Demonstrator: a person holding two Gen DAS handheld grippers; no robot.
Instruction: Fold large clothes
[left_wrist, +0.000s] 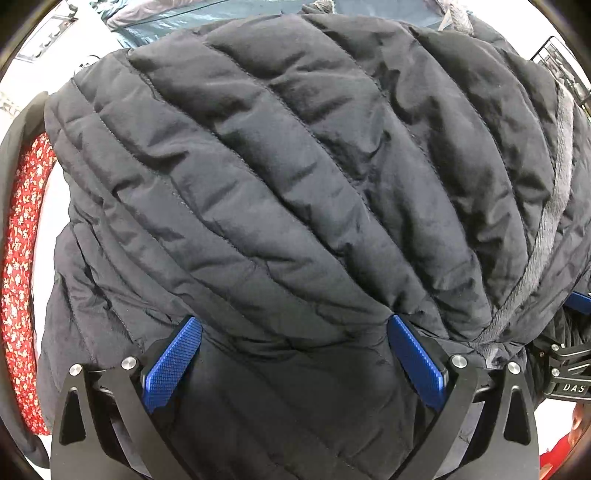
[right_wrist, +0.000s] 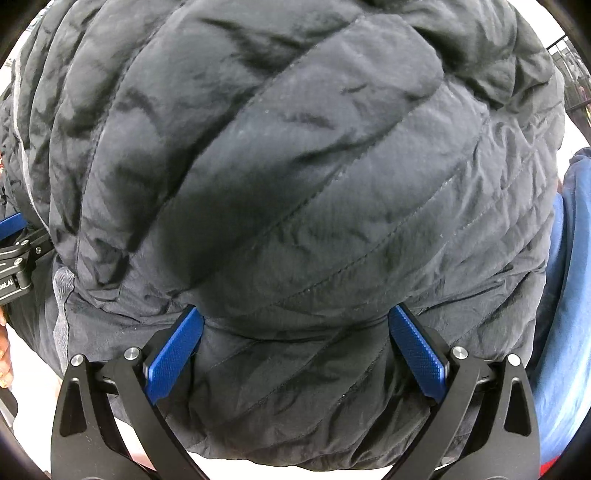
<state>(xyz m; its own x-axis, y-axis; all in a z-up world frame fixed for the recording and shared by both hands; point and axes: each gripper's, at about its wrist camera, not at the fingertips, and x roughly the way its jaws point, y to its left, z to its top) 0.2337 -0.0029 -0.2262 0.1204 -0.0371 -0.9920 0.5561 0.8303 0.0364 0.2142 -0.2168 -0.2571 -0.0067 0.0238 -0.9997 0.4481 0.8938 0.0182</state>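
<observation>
Straight ahead of my left hand-held gripper, the black quilted jacket fills nearly the whole left wrist view. Both blue pads stand wide apart, so this one is open, and the padded bulk bulges down between them; I cannot tell whether the fabric presses on either pad. A grey trim strip runs down the jacket at 3 o'clock. At 9 o'clock a red floral cloth lies beside the jacket, and a blue-grey garment shows past it at 12 o'clock. The other tool's black frame peeks in at 4 o'clock.

From the right wrist view, my right hand-held gripper is likewise spread open, with the same jacket mounded in front and sagging between its pads. A blue fabric sits at 3 o'clock, and a white desk shows under the jacket's hem at 6 o'clock.

I judge the jacket already gathered into a thick, layered bundle, so folding looks well advanced, though its full outline is hidden. Pressing flat and tidying probably remain.
</observation>
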